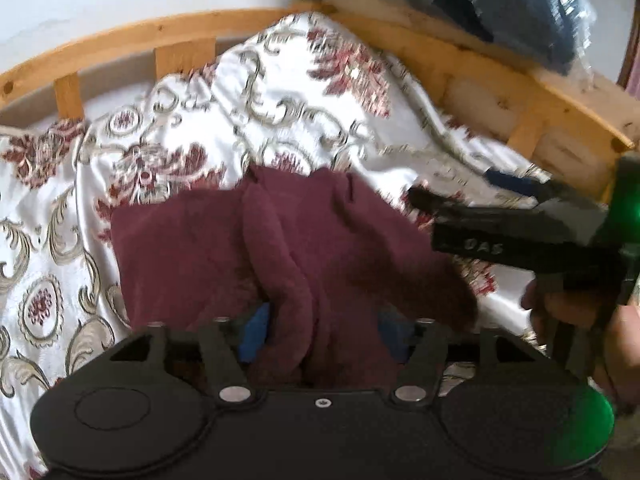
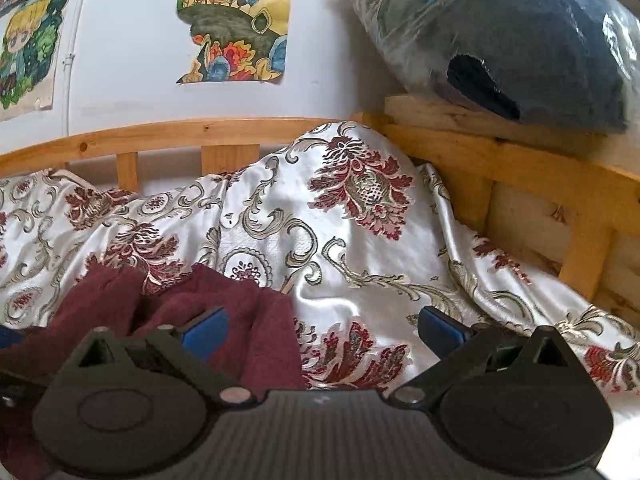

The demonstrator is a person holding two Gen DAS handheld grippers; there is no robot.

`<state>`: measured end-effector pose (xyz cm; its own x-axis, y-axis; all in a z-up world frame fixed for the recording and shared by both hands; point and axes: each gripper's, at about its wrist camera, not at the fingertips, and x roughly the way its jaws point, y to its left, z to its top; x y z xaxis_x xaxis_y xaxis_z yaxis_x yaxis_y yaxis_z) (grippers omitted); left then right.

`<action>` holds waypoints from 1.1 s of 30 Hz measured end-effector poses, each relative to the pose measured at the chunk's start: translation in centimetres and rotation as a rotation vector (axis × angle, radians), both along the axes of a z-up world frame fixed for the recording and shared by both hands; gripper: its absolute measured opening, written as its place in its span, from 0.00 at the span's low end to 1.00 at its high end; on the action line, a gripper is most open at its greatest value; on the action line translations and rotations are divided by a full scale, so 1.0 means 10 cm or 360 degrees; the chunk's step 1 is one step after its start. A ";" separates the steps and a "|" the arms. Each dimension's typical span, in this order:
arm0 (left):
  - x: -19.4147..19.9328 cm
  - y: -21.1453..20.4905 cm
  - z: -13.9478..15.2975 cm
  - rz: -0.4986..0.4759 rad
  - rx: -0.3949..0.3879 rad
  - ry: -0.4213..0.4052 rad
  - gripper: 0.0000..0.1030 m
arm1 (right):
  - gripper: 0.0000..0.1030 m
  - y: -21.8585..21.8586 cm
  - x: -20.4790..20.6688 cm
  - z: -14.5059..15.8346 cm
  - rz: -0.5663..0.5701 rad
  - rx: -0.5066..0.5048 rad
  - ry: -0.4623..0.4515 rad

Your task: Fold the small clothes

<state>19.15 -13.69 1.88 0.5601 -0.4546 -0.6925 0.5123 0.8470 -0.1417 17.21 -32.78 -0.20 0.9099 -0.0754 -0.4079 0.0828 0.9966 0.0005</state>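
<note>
- Maroon fleece, a small garment (image 1: 280, 248), lies bunched on the floral satin bedspread (image 1: 248, 92) in the left wrist view, with a thick fold running down its middle toward the camera.
- The left gripper (image 1: 324, 332) has that fold between its blue-padded fingers (image 1: 254, 332), which are drawn in against the cloth and pinch it on both sides.
- To the right in the same view, the right gripper (image 1: 460, 196) reaches in from the side, held by a hand (image 1: 576, 312); its tips are blurred, above the garment's right edge.
- A pine bed rail (image 1: 120, 40) curves behind the bedspread, and a bagged dark bundle (image 1: 500, 8) sits on the far corner.
- In the right wrist view, the right gripper (image 2: 322, 330) has its blue fingers (image 2: 206, 330) spread wide with nothing held; the left pad rests over the maroon garment (image 2: 240, 320), the right over bare bedspread (image 2: 360, 240).
- Drawings (image 2: 236, 20) hang on the white wall above the rail (image 2: 180, 132), and the plastic-wrapped bundle (image 2: 540, 48) rests on the corner.
</note>
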 end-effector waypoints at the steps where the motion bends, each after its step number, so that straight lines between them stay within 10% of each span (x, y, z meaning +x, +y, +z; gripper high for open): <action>1: -0.03 0.03 0.05 -0.0009 -0.0028 -0.0023 0.79 | 1.00 -0.02 0.00 0.00 0.0009 0.0030 -0.0002; 5: -0.20 0.18 0.20 -0.0011 -0.0084 -0.0169 0.94 | 1.00 -0.08 0.01 0.00 0.0051 0.0214 -0.0004; 17: -0.43 0.27 -0.31 0.0025 0.0414 -0.0246 0.93 | 1.00 0.20 0.13 -0.07 0.0610 0.0703 0.0146; 26: -0.51 0.11 -0.50 0.0030 0.0653 -0.0308 0.58 | 1.00 0.38 0.65 -0.27 0.0676 0.0987 0.0351; 33: -0.56 0.13 -0.51 0.0048 0.0677 -0.0355 0.36 | 0.64 0.43 0.71 -0.39 0.0610 0.0887 0.0439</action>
<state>13.58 -12.41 -3.24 0.7248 -0.1382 -0.6750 0.4650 0.8211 0.3311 24.31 -28.49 -4.14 0.6894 0.5137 -0.5108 -0.2018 0.8134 0.5456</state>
